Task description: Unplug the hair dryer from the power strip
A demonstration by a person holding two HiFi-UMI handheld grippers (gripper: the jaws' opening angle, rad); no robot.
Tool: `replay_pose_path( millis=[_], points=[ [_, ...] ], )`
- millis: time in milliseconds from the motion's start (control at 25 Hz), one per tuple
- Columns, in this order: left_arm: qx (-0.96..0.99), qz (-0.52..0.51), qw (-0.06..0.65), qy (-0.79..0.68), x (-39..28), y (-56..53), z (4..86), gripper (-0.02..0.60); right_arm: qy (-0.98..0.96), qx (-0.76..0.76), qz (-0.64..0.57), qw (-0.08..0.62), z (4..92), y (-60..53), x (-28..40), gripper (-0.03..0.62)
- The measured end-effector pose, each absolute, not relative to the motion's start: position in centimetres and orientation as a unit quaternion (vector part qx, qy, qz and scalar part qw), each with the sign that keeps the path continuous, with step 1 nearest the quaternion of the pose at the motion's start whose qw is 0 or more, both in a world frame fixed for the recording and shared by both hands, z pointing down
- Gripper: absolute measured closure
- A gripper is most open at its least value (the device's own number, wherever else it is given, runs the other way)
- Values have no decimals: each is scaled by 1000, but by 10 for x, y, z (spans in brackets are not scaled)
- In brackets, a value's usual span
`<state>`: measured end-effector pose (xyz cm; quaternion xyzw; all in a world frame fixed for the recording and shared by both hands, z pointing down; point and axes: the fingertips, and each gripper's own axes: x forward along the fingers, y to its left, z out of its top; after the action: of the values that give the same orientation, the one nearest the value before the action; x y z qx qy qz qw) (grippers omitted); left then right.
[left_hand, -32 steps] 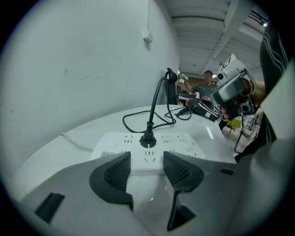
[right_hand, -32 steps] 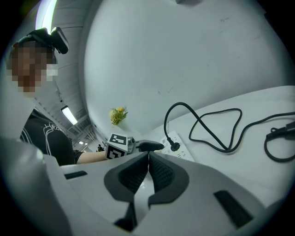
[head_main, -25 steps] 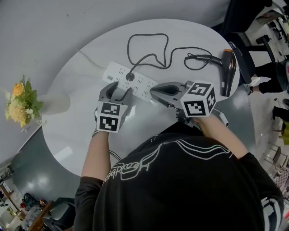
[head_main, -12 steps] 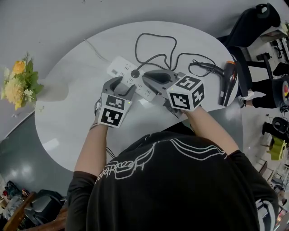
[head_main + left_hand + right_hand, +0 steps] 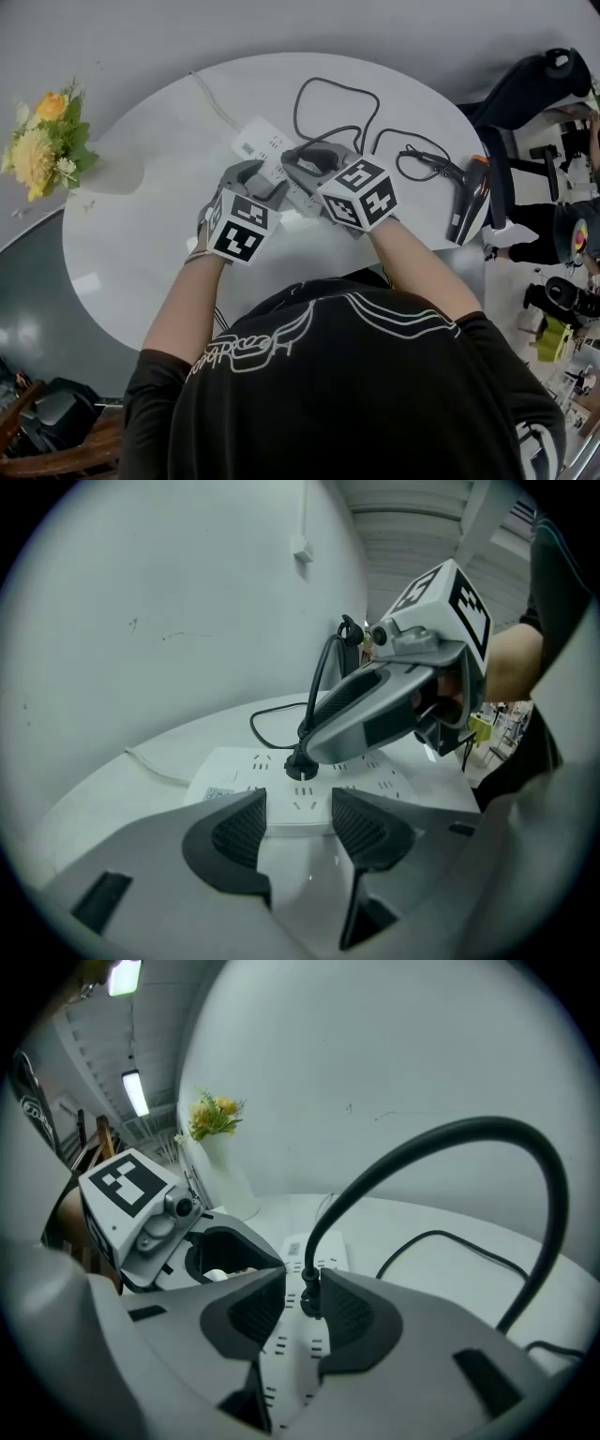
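Opening around the plug (image 5: 310,1299) mid-frame, the right gripper (image 5: 302,1305) needed a square pinch and straight pull, with the spread, empty left gripper (image 5: 298,819) pinning the power strip (image 5: 239,771).

Your left half of the table (image 5: 122,253) is bare out to the flower vase (image 5: 103,178) at the rim. It's tight at the plug (image 5: 310,1296): the right gripper (image 5: 302,1312), jaws opening with the plug between them, crowds the left gripper (image 5: 298,810) over the power strip (image 5: 258,141). Cord (image 5: 333,86) loops lie behind, and the hair dryer (image 5: 466,204) blocks the right rim.
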<state>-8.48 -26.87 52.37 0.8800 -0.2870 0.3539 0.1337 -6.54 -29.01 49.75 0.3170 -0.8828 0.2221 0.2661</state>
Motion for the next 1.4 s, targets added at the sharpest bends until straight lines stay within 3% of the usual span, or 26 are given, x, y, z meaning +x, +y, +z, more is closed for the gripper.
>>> replay_pose_path(
  millis=[240,880,1400],
  points=[
    [882,351,131,-284,-84,-270,523,365,-877,338,183,289,500,-298,-63,560],
    [882,356,131,-278,-85,-271,523,367,-876,346,119,315,496,-295,-68,568],
    [882,360,129,-274,-86,-269,523,376,-876,323,194,300,497,-296,-62,568]
  ],
)
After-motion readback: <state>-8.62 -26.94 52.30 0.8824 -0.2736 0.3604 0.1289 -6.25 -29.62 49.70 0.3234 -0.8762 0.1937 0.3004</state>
